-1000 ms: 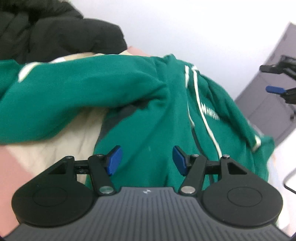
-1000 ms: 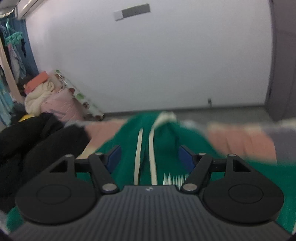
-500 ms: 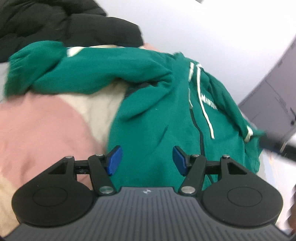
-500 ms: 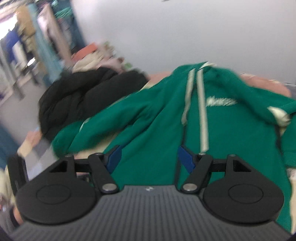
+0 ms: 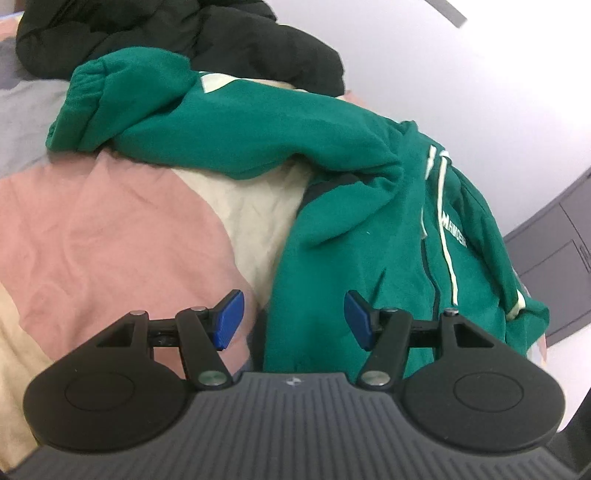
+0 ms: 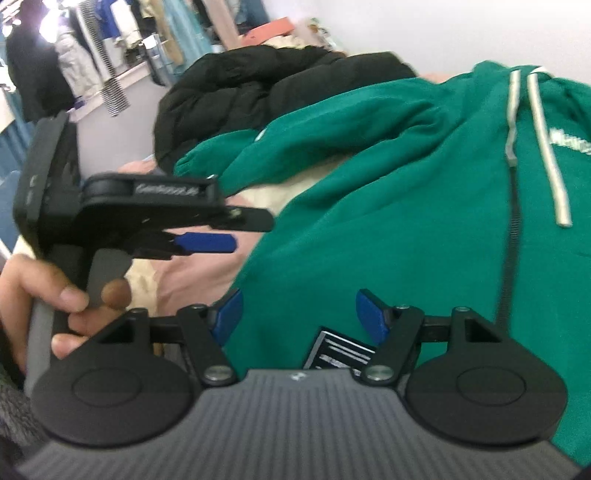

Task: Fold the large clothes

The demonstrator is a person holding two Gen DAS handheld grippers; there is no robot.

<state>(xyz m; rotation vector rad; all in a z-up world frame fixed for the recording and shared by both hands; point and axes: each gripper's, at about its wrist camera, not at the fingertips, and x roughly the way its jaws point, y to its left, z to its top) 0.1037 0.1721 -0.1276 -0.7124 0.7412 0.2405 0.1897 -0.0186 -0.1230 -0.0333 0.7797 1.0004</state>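
Nearest in the left wrist view, the left gripper [image 5: 293, 319] hangs with its blue pads spread apart and nothing between them, over the lower hem of the green zip hoodie [image 5: 362, 236] where that hem meets the pink, cream and grey bedspread [image 5: 110, 236]. The right gripper [image 6: 297, 319] is likewise open and empty, poised over the hoodie's body, with a black sewn label [image 6: 338, 352] on the fabric just below its pads. In the right wrist view the left gripper appears side-on to the left, its handle held by a hand [image 6: 48, 295], above bare bedspread beside the garment.

The hoodie lies front-up on the bed, zip closed, two white drawstrings [image 5: 445, 236] running down the chest next to white chest lettering [image 5: 452, 230]. One sleeve [image 5: 229, 136] stretches out across the bed away from the body, bunched and folded over itself, its ribbed cuff [image 5: 74, 107] towards the bed's grey patch. The other sleeve's pale cuff [image 5: 517, 306] sits by the far hem.

Beyond the sleeve, touching it, a black padded jacket [image 5: 177, 33] is heaped on the bed. Behind stand a white wall [image 5: 480, 74] and a grey cabinet [image 5: 554, 266]; hanging clothes [image 6: 92, 44] show blurred in the distance.
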